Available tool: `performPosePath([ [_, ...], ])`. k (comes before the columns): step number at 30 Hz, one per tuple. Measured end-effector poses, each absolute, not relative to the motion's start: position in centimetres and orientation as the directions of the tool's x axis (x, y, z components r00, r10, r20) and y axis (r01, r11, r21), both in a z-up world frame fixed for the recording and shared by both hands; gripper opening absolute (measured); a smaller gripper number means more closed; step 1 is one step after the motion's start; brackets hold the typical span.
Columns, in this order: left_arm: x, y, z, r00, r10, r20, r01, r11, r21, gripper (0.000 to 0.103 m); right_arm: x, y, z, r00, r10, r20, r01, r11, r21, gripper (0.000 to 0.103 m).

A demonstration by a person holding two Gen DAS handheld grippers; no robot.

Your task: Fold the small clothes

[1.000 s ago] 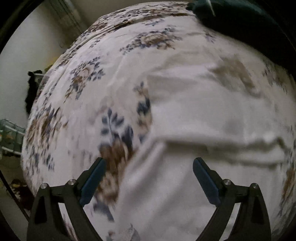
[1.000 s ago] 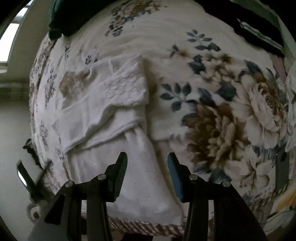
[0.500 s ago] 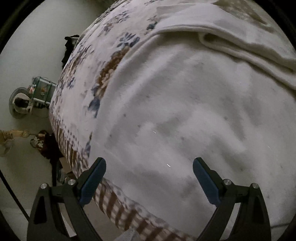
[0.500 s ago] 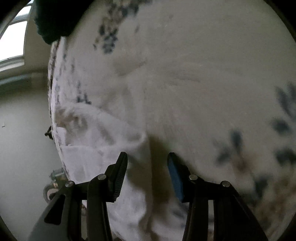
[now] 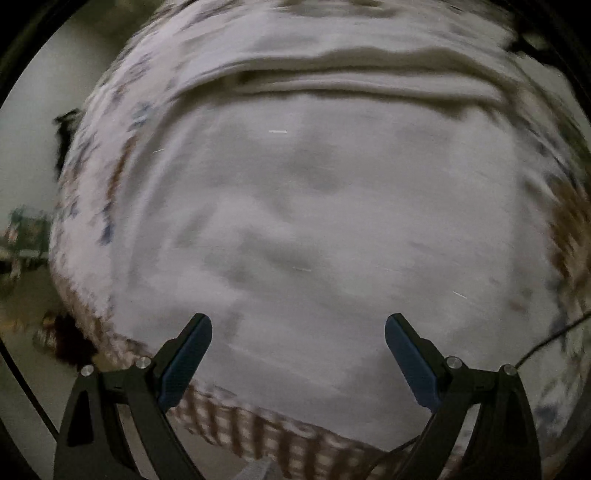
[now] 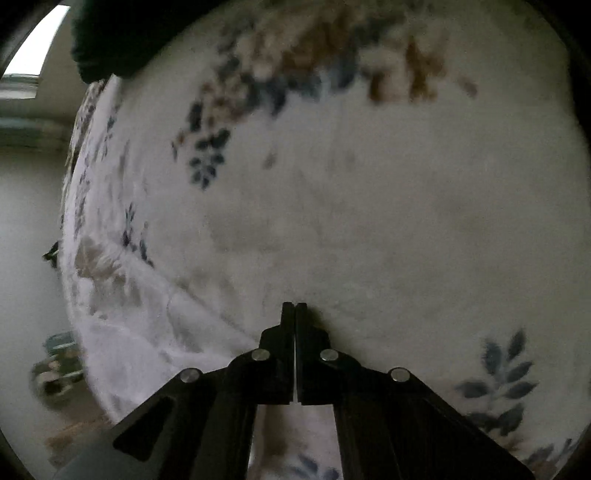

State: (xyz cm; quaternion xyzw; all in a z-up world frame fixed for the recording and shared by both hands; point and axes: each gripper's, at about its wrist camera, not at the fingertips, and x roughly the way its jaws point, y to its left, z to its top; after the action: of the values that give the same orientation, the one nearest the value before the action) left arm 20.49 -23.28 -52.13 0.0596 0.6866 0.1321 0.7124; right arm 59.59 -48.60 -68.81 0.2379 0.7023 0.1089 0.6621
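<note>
A small white garment (image 5: 314, 221) lies on a floral bedcover (image 5: 122, 155), with a folded band across its far part. The left wrist view is blurred. My left gripper (image 5: 298, 354) is open, its blue pads wide apart just above the garment's near part. In the right wrist view the garment (image 6: 147, 325) lies at the lower left. My right gripper (image 6: 294, 308) is shut, tips pressed at the garment's right edge on the bedcover (image 6: 369, 203); whether cloth is pinched between the tips I cannot tell.
The bed's checked edge (image 5: 266, 432) runs along the bottom, with floor and clutter (image 5: 26, 236) beyond it at left. A dark cloth pile (image 6: 122, 33) lies at the far end of the bed. A window (image 6: 26, 66) is at upper left.
My right gripper has closed from open and dropped to the garment's edge. My left gripper has stayed open and swung over the garment's lower part.
</note>
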Motion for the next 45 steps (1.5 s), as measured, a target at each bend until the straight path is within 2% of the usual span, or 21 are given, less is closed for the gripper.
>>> performPosePath([
  [1,20.3,-24.5,-52.4,0.018,0.262,-0.965,-0.08,0.962,0.26,0.096,59.7,-48.8,-68.7,-0.022,0.495,-0.869,0.194,0.855,0.482,0.001],
  [2,20.1,-25.8,-52.7,0.011,0.238,-0.971,-0.056,0.97,0.237,0.096,59.8,-48.8,-68.2,-0.025,0.51,-0.86,0.18,0.848,0.498,0.006],
  [4,19.6,-27.8,-53.4,-0.006,0.2,-0.98,-0.025,0.979,0.2,0.096,59.3,-48.8,-67.4,-0.047,0.548,-0.835,0.15,0.83,0.537,0.041],
  [5,19.4,-28.9,-54.1,-0.023,0.177,-0.984,-0.022,0.984,0.178,0.096,58.7,-48.8,-67.0,-0.061,0.572,-0.818,0.14,0.816,0.561,0.067],
  [6,19.2,-30.1,-55.1,-0.049,0.165,-0.985,0.003,0.986,0.165,0.096,58.0,-48.9,-66.6,-0.071,0.583,-0.809,0.132,0.809,0.572,0.074],
  [9,18.9,-32.9,-58.8,-0.108,0.178,-0.978,0.076,0.983,0.17,0.095,55.9,-49.0,-66.7,-0.12,0.594,-0.796,0.124,0.804,0.581,0.074],
  [11,19.1,-33.9,-60.3,-0.108,0.206,-0.973,0.099,0.976,0.196,0.09,55.0,-49.4,-67.3,-0.141,0.606,-0.783,0.132,0.795,0.592,0.074],
  [13,19.3,-34.2,-60.2,-0.085,0.187,-0.979,0.102,0.979,0.178,0.062,54.8,-49.1,-68.2,-0.139,0.611,-0.779,0.151,0.791,0.593,0.074],
  [14,19.2,-34.4,-59.7,-0.07,0.188,-0.98,0.108,0.978,0.18,0.053,54.9,-48.9,-68.9,-0.127,0.637,-0.761,0.174,0.769,0.615,0.074],
  [15,19.1,-34.6,-59.1,-0.053,0.202,-0.978,0.122,0.973,0.195,0.033,55.0,-48.8,-69.3,-0.117,0.657,-0.745,0.189,0.751,0.632,0.074],
  [16,19.0,-34.7,-58.7,-0.042,0.219,-0.975,0.134,0.968,0.212,0.018,55.3,-48.5,-69.8,-0.104,0.676,-0.729,0.205,0.732,0.649,0.074],
  [18,18.8,-34.2,-57.4,-0.025,0.212,-0.977,0.128,0.97,0.207,0.01,55.8,-47.6,-70.8,-0.095,0.699,-0.709,0.218,0.71,0.67,0.072],
  [19,18.7,-33.6,-56.8,-0.02,0.195,-0.981,0.111,0.975,0.192,0.009,55.9,-47.0,-71.5,-0.095,0.698,-0.71,0.224,0.709,0.668,0.068],
  [20,18.7,-33.2,-56.2,-0.014,0.185,-0.983,0.102,0.978,0.183,0.008,56.0,-46.4,-71.9,-0.093,0.697,-0.711,0.225,0.71,0.667,0.047],
  [21,18.6,-32.5,-55.4,-0.006,0.173,-0.985,0.087,0.981,0.172,0.008,56.1,-46.1,-72.1,-0.091,0.688,-0.72,0.226,0.719,0.658,0.021],
  [22,18.6,-31.8,-54.5,0.004,0.156,-0.988,0.068,0.986,0.156,0.008,56.3,-45.6,-72.3,-0.094,0.677,-0.73,0.223,0.729,0.648,0.012],
  [28,18.2,-26.0,-47.8,0.077,0.056,-0.995,-0.027,0.998,0.054,0.008,56.8,-41.5,-67.4,-0.061,0.607,-0.792,0.073,0.794,0.603,0.009],
  [34,17.2,-17.8,-43.5,0.12,-0.042,-0.992,-0.19,0.98,-0.064,0.008,58.2,-35.5,-58.3,-0.034,0.588,-0.808,-0.052,0.806,0.589,0.008],
  [39,16.2,-9.7,-43.5,0.142,-0.109,-0.984,-0.317,0.936,-0.149,0.008,58.7,-26.3,-51.6,-0.017,0.562,-0.827,-0.137,0.818,0.558,0.008],
  [45,14.0,1.0,-46.5,0.15,-0.191,-0.97,-0.429,0.871,-0.238,0.008,57.4,-10.6,-49.8,-0.019,0.498,-0.867,-0.22,0.844,0.49,0.008],
])
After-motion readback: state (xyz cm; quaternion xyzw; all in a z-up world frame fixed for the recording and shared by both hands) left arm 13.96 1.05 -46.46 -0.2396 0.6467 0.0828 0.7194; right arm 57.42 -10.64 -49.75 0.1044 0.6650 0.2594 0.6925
